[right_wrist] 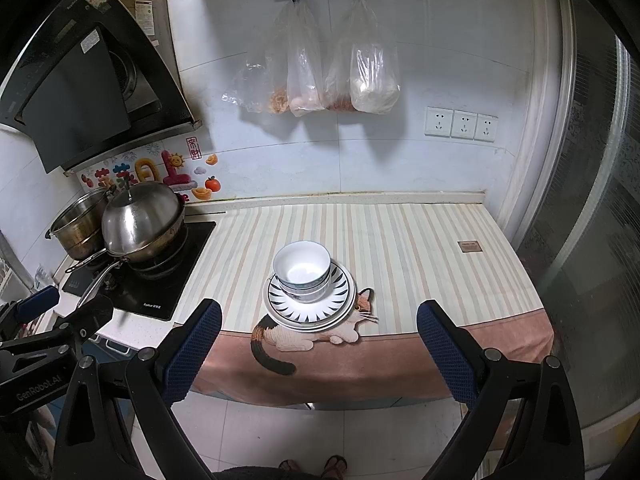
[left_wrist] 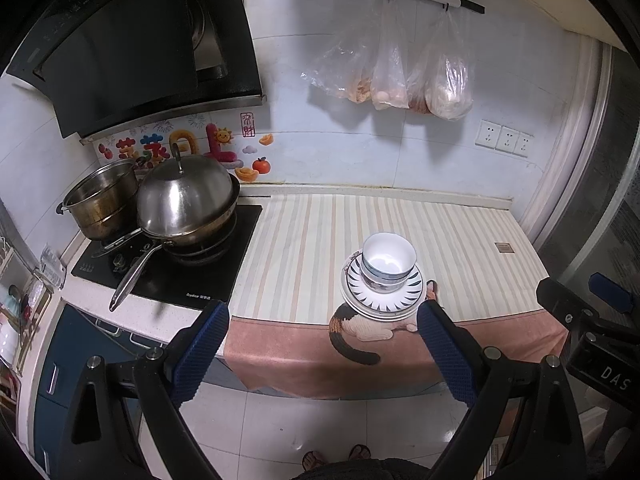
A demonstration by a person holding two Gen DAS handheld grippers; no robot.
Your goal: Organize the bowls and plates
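A stack of white bowls (left_wrist: 389,260) with blue bands sits on a stack of plates (left_wrist: 382,300) with a dark ray pattern, near the front of the striped counter cloth (left_wrist: 304,248). The bowls (right_wrist: 302,266) and plates (right_wrist: 310,302) also show in the right wrist view. My left gripper (left_wrist: 324,316) is open and empty, held back from the counter edge with the stack just beyond its right finger. My right gripper (right_wrist: 318,314) is open and empty, in front of the counter, with the stack beyond it between its fingers.
A hob (left_wrist: 168,272) at the left carries a lidded wok (left_wrist: 186,204) with a long handle and a steel pot (left_wrist: 100,204). A range hood (left_wrist: 132,48) hangs above. Plastic bags (left_wrist: 400,76) hang on the wall. The cloth's cat print (right_wrist: 320,332) drapes over the counter front.
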